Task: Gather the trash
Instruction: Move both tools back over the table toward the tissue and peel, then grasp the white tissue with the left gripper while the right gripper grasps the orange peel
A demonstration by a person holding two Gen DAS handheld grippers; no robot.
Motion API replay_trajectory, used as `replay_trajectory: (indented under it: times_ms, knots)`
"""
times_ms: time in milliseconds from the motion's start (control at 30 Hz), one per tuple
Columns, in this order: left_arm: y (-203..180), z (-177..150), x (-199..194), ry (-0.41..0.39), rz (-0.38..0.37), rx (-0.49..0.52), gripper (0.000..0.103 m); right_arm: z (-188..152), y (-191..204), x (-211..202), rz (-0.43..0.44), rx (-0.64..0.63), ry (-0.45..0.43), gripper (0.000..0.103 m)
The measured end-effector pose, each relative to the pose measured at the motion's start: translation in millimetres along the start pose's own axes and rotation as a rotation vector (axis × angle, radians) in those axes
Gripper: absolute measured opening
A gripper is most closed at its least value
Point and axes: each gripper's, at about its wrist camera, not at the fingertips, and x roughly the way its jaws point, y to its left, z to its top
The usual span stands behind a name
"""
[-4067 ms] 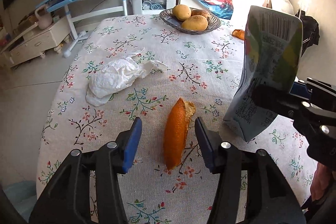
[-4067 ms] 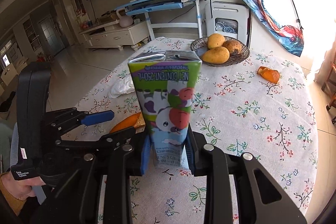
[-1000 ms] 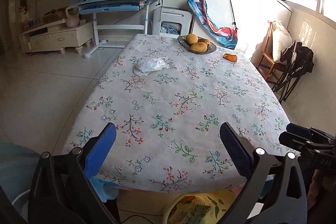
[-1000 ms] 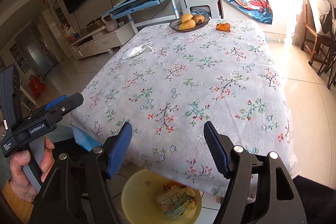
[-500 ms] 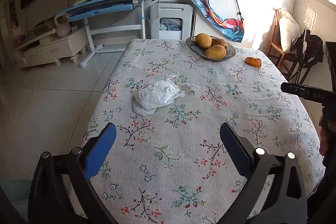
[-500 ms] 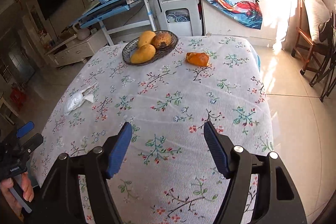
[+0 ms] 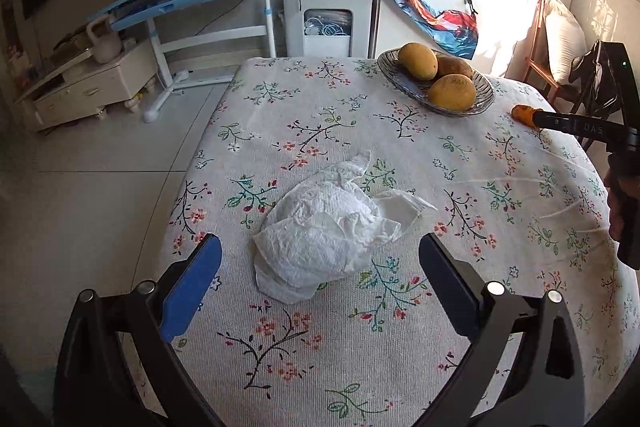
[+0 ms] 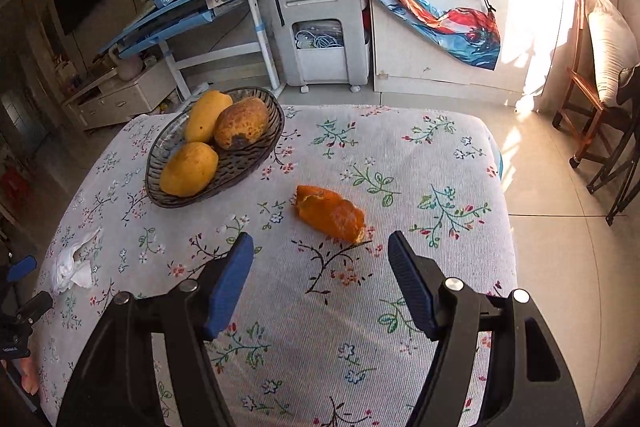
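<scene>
1. Left gripper (image 7: 316, 281): jaws apart, empty; crumpled tissue (image 7: 328, 231) lay on the desk (image 7: 520, 187) just ahead, between the jaw lines.
2. Right gripper (image 8: 320, 275): jaws apart, empty; orange peel (image 8: 330, 213) just ahead, long axis skewed across the gap.

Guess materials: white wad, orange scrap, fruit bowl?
White wad: tissue or paper towel, matte; embossed, crumpled texture.
Orange scrap: fruit peel, probably orange; ragged torn edge.
Fruit bowl: looks like smoky ribbed glass, maybe plastic; translucent, glossy.
</scene>
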Motion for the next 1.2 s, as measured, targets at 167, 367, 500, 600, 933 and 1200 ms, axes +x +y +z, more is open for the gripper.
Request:
replay_trajectory:
  times_ms: [167,367,500,600,933,1200]
  knots:
    - [-3.8,4.9,13.5,0.017,0.030,0.039,0.096,10.5,-6.3,14.9,0.006,0.000,0.022,0.058]
    - [-4.3,5.6,27.2,0.058,0.025,0.034,0.071,13.8,-6.7,20.3,0.008,-0.017,0.043,0.042]
    - [-11.2,3.4,24.2,0.049,0.001,0.046,0.038,10.3,2.6,17.2,-0.013,-0.071,0.040,0.031]
    - [-18.3,-0.2,17.6,0.052,-0.037,0.046,0.015,5.6,10.5,9.8,0.009,-0.080,0.049,0.026]
    - [-43.9,-31.7,-44.7,0.001,-0.143,0.016,0.013,-38.4,67.4,-62.4,0.182,-0.160,0.053,0.020]
    - [-56.6,-70.3,-86.9,-0.026,-0.130,-0.011,0.013,-105.6,86.3,-125.0,0.272,-0.127,0.051,0.019]
